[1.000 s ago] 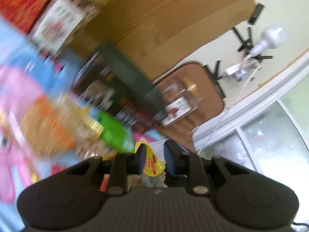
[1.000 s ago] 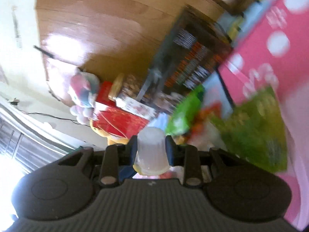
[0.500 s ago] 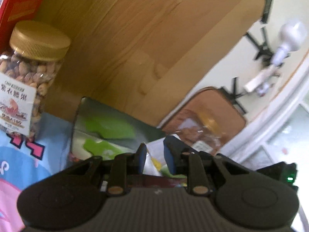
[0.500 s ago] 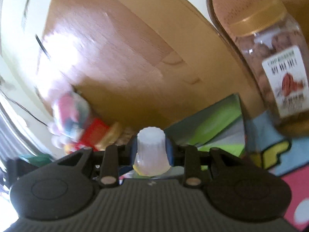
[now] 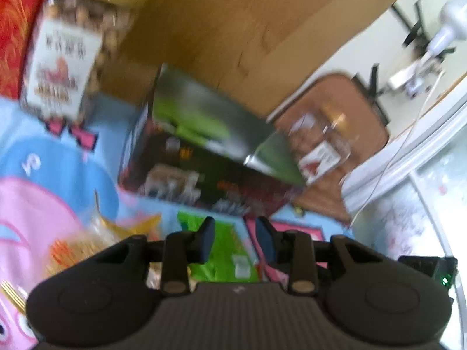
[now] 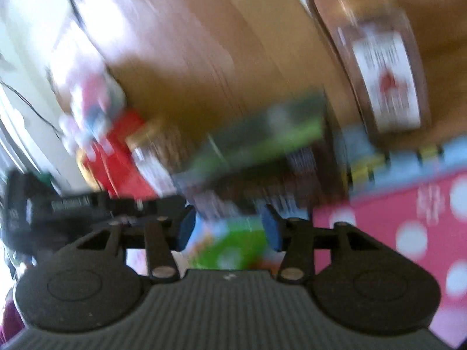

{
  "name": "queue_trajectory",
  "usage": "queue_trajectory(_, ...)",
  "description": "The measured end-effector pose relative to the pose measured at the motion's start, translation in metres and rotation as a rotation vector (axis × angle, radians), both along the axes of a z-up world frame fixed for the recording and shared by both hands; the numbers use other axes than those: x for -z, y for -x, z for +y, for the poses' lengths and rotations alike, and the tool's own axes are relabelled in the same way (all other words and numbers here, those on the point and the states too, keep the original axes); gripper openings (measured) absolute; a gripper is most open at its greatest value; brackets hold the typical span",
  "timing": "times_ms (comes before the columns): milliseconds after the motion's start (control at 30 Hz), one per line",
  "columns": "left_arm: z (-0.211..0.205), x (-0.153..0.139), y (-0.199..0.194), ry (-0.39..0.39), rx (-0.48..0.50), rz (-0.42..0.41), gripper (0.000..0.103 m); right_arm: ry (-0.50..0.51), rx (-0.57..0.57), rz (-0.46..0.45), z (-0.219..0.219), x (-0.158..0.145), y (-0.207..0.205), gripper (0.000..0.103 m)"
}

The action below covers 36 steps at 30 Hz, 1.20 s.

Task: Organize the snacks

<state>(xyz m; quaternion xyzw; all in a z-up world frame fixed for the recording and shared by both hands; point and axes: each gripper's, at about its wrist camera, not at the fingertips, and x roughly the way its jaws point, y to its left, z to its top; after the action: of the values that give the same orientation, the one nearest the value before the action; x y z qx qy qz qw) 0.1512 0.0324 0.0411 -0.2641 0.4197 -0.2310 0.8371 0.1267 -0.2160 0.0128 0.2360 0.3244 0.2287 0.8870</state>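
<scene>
My left tongs [image 5: 235,240] and right tongs [image 6: 229,227] are both spread, gripping nothing. Loose snacks, including a green foil packet [image 5: 221,250], lie below on the cartoon-print mat [image 5: 43,180], near the dark open box [image 5: 204,157]. Both views are blurred, so I risk a misjudged grab crushing a packet.

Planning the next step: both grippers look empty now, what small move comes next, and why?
Probably lower the left gripper onto the green snack packet just below its fingers and close on it. Both grippers are open with nothing between the fingers; the right gripper is over a green packet too. The dark open box sits just beyond on the mat, a likely place to put packets. Both views are blurred, so hedge.
</scene>
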Motion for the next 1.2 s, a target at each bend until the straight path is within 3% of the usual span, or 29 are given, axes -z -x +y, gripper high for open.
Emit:
queue_trajectory(67,-0.003,0.008,-0.004,-0.001,0.011,0.036,0.038,-0.055,0.019,0.076,-0.004,0.015,-0.007,0.040)
queue_trajectory(200,-0.008,0.013,-0.007,0.040,0.022,0.053,0.038,-0.155,-0.015,0.168,-0.002,0.035,-0.025,0.040)
queue_trajectory(267,-0.012,0.017,-0.006,0.074,0.048,0.062,0.035,-0.170,-0.037,0.174,-0.003,0.034,-0.022,0.040)
queue_trajectory(333,-0.017,0.016,-0.003,0.065,0.047,0.052,0.034,-0.191,-0.041,0.189,0.002,0.033,-0.026,0.036)
queue_trajectory(367,-0.017,0.015,-0.002,0.066,0.046,0.048,0.034,-0.192,-0.036,0.187,0.004,0.031,-0.025,0.027)
queue_trajectory(433,-0.013,0.013,0.001,0.096,0.036,0.066,0.034,-0.197,-0.036,0.177,0.002,0.024,-0.015,0.026)
queue_trajectory(500,-0.006,0.008,0.004,0.109,0.010,0.054,0.040,-0.187,-0.009,0.174,-0.003,0.023,-0.009,0.025)
queue_trajectory(633,-0.005,0.006,0.000,-0.024,-0.028,0.062,0.047,-0.193,0.017,0.179,-0.013,0.025,-0.006,0.024)
queue_trajectory(733,-0.011,0.011,-0.006,-0.052,0.008,0.081,0.047,-0.195,0.026,0.173,-0.017,0.026,-0.003,0.024)
queue_trajectory(900,-0.025,0.006,-0.003,-0.077,0.031,0.060,0.045,-0.212,0.029,0.182,-0.021,0.028,-0.001,0.023)
queue_trajectory(1000,-0.021,-0.008,0.009,-0.029,0.041,0.031,0.044,-0.220,0.036,0.145,-0.025,0.014,0.012,0.023)
queue_trajectory(1200,-0.008,-0.061,0.026,0.056,0.045,-0.130,0.044,-0.306,0.004,0.051,-0.031,-0.021,0.029,0.023)
